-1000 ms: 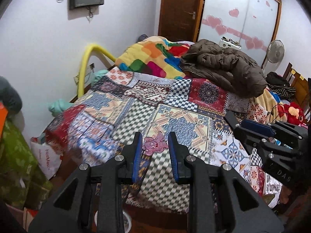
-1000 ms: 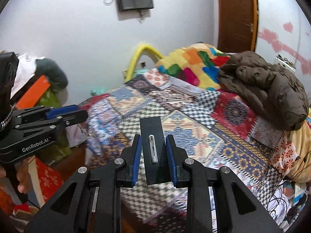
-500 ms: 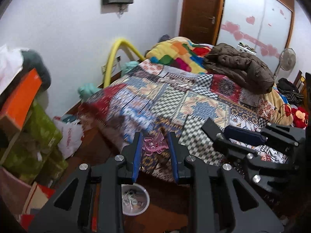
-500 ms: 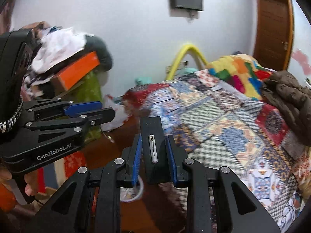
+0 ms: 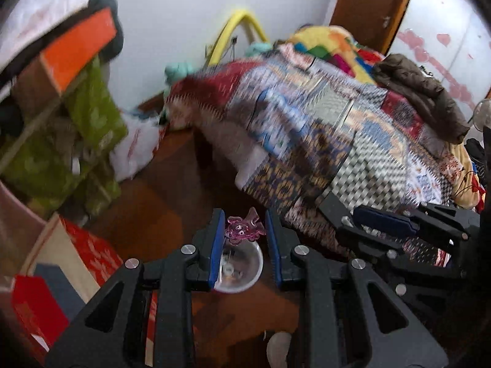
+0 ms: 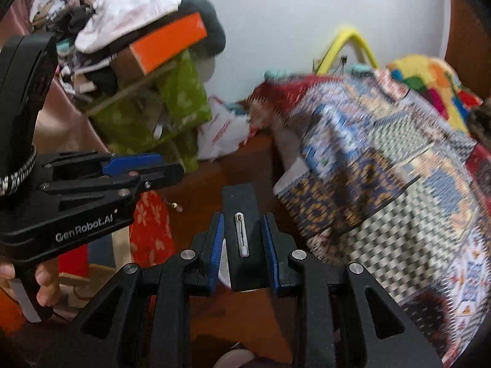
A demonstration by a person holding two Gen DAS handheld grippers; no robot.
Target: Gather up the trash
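Trash carried: pink trinket (image 5: 244, 229) gripped in left tongs (image 5: 244, 242), black card (image 6: 242, 236) in right tongs (image 6: 242, 242). Swung from bed (image 5: 353, 128) down over floor bowl (image 5: 242, 271), just below; release likely next.

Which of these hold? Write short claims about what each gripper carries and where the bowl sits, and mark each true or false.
1. The left gripper holds a pink charm. True.
2. The right gripper is empty. False: it is shut on a black card with a white pin.
3. A clear bowl sits on the floor below the left gripper. True.
4. The bowl sits on the bed. False: it is on the floor beside the bed.
5. An orange box sits atop the pile by the wall. True.
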